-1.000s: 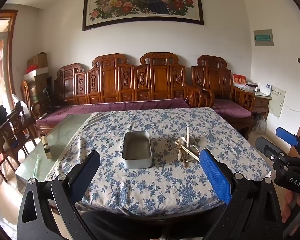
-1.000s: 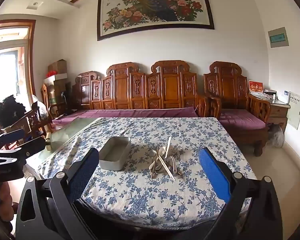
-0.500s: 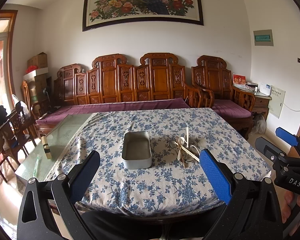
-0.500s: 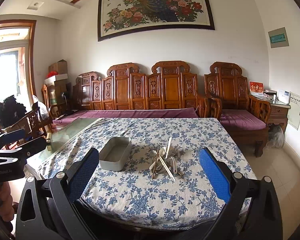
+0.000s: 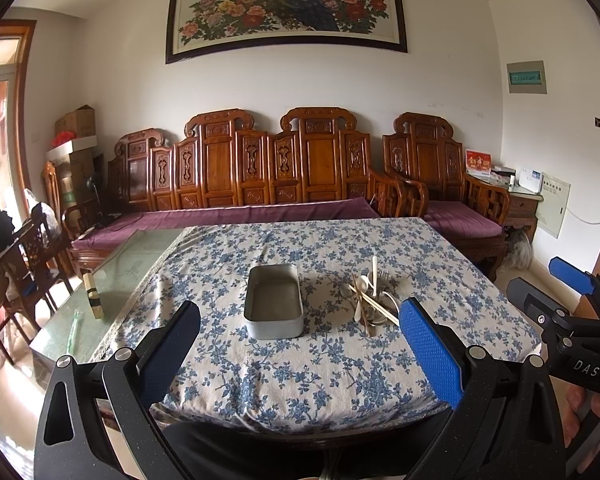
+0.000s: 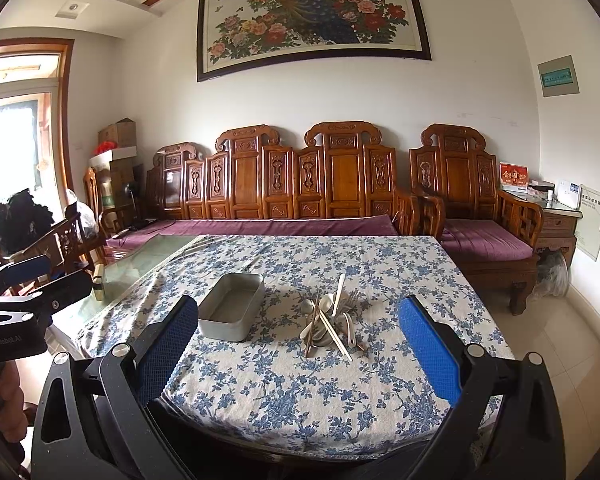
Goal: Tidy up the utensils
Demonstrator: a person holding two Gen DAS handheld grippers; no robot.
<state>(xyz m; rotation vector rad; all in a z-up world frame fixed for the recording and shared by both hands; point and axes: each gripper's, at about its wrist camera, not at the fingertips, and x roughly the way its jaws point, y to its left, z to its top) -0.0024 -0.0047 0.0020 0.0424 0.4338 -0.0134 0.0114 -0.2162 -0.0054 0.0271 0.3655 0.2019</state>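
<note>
An empty grey metal tin (image 5: 274, 300) (image 6: 231, 306) sits in the middle of the table with the blue floral cloth (image 5: 300, 368) (image 6: 300, 384). Right of it lies a pile of utensils (image 5: 370, 300) (image 6: 332, 322): white spoons, a metal fork, wooden chopsticks. My left gripper (image 5: 300, 348) is open and empty, held back from the table's near edge. My right gripper (image 6: 298, 340) is open and empty too, also short of the near edge. Each gripper shows at the side of the other's view.
A carved wooden sofa (image 5: 260, 176) with purple cushions stands behind the table. The bare glass tabletop at the left holds a small wooden block (image 5: 93, 295). Wooden chairs (image 5: 28, 256) stand at the left, a side table (image 5: 516, 196) at the right.
</note>
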